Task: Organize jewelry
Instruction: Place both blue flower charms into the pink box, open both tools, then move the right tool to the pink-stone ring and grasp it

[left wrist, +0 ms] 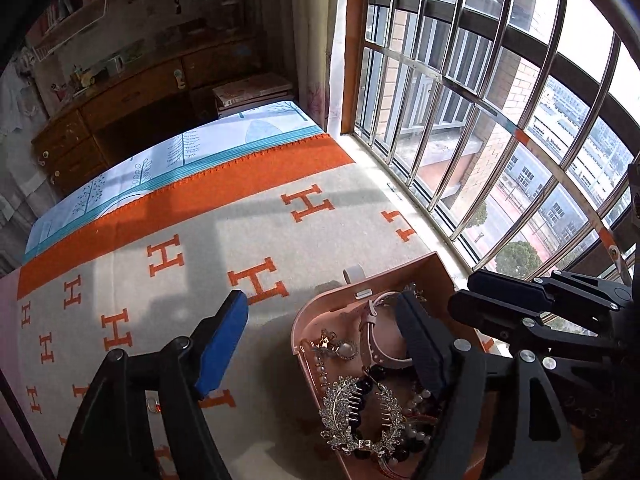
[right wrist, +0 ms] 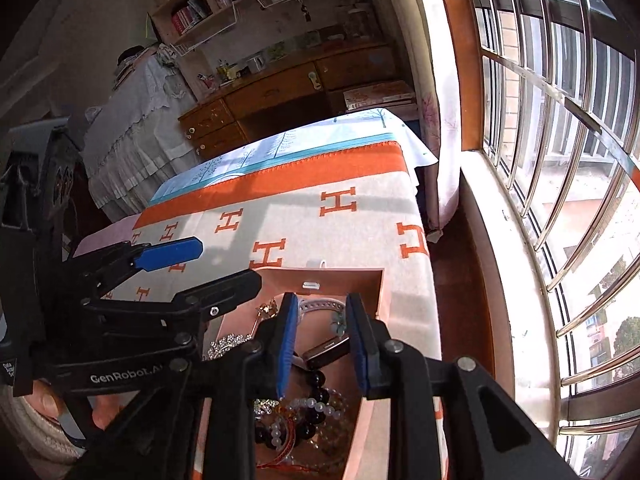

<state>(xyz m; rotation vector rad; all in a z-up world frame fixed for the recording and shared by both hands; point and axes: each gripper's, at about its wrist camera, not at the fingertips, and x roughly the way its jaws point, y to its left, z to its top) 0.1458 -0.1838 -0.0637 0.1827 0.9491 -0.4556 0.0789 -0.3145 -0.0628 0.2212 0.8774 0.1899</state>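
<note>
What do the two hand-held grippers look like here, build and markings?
Both are matte black linkage frames with silver pivot screws and flat fingers faced with blue pads. The left hand-held gripper carries white "GenRobot.AI" lettering on its body. The right hand-held gripper shows no lettering. No cables visible. A cream ribbed sleeve cuff shows at lower left.

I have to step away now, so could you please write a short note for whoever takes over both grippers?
Left gripper: open, holding nothing, one finger over the pink jewelry box.
Right gripper: narrowly open over the box, gripping nothing.
Box lies open on the orange-and-cream blanket, piled with a pink-strap watch, rhinestone leaf clip, pearl brooch and bead bracelets.
Done: nothing visibly sorted.
Left: untangle and arrange every piece.
</note>
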